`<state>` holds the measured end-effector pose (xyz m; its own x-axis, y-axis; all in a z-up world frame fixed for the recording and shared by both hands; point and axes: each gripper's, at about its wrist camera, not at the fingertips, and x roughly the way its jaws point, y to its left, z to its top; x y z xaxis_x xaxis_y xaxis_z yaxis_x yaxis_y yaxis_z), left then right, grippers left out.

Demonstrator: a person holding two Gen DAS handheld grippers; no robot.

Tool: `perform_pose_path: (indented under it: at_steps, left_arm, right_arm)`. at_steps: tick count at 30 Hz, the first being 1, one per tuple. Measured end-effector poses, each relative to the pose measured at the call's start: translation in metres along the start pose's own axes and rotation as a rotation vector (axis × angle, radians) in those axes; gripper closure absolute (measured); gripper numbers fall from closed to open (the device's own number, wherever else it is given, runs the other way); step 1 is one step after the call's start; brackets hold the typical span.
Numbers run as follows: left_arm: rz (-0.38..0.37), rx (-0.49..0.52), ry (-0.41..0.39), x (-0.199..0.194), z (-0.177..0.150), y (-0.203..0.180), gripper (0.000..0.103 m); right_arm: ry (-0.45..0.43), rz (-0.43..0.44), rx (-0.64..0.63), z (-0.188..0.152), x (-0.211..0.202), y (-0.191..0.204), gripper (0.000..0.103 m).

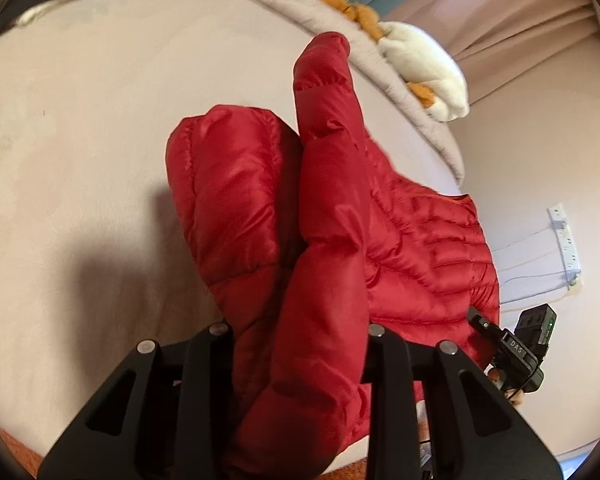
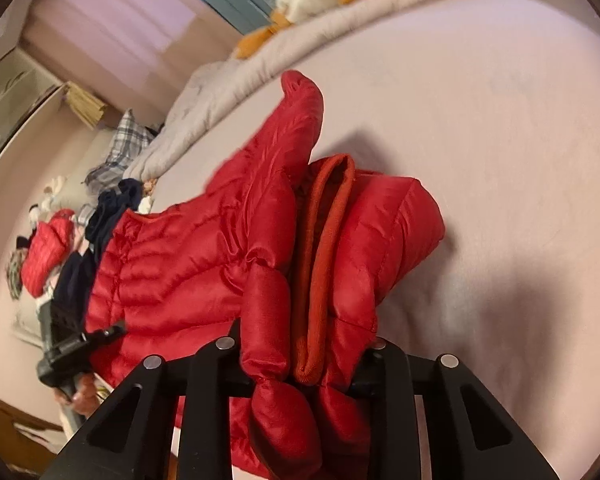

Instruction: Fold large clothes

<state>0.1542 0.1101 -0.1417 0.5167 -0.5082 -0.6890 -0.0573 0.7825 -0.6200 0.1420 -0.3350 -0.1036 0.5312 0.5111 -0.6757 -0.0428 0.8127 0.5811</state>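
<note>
A red quilted puffer jacket point(image 1: 236, 184) lies bunched on a pale bed sheet point(image 1: 80, 140). One sleeve sticks up toward the far edge. My left gripper point(image 1: 298, 332) is shut on a thick fold of the jacket, with the red fabric squeezed between its black fingers point(image 1: 220, 360). In the right wrist view the jacket point(image 2: 172, 264) shows its orange-lined hood or collar. My right gripper point(image 2: 302, 346) is shut on that bunched edge. Each gripper shows in the other's view: the right one point(image 1: 512, 344) at the jacket's right side, the left one point(image 2: 80, 344) at its left side.
A white and orange plush toy point(image 1: 420, 68) rests on a rolled grey blanket point(image 1: 284, 4) along the bed's far edge. A pile of other clothes, red and dark ones point(image 2: 48, 252) and a plaid one point(image 2: 120, 148), lies beyond the jacket. A power strip point(image 1: 566, 240) hangs on the wall.
</note>
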Motion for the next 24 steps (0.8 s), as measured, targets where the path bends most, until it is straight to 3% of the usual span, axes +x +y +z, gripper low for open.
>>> perform_pose_path:
  at_steps: [9,24]
  left_arm:
    - [-0.007,0.096,-0.101,-0.047,-0.006,-0.032,0.074]
    - [0.014,0.226,-0.271,-0.062,0.022,-0.063,0.074]
  right_arm:
    - [-0.100,-0.009,-0.118,-0.004,-0.045,0.048,0.073]
    - [-0.217,-0.027,-0.255,0.035,-0.038,0.087,0.074]
